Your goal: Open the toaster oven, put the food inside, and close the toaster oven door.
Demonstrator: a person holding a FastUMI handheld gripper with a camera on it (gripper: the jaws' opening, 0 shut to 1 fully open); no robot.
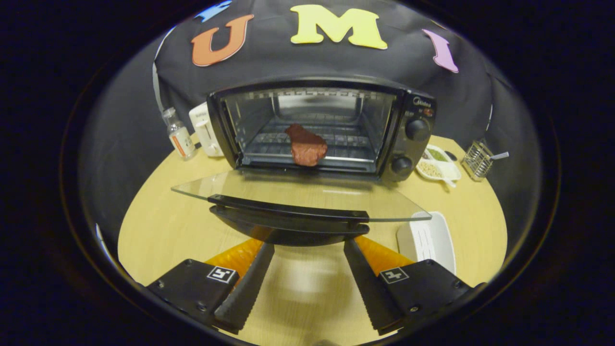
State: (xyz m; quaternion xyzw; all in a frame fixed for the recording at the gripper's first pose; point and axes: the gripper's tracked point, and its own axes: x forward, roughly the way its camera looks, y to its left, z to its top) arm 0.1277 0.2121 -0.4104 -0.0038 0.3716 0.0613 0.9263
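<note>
Pale wood tabletop (158, 226) carries an oven (319, 127), its glass door (298, 192) dropped flat toward the jaws. Reddish food (306, 145) sits on the rack inside. Gripper (307, 250) jaws stand open, empty, tips just under the door's handle (288, 209). Nearby: a bottle (178, 134), a white dish (430, 238) (beside the right finger) and a wire caddy (478, 159).

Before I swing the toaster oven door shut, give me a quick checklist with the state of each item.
1. Food on the rack inside the toaster oven: ok.
2. Food behind the door's opening: cannot tell, it sits near the front.
3. Glass door fully down: ok.
4. Gripper open, empty: ok.
5. Fingers under the door handle: ok.
6. White tray out of the door's swing: ok.
</note>
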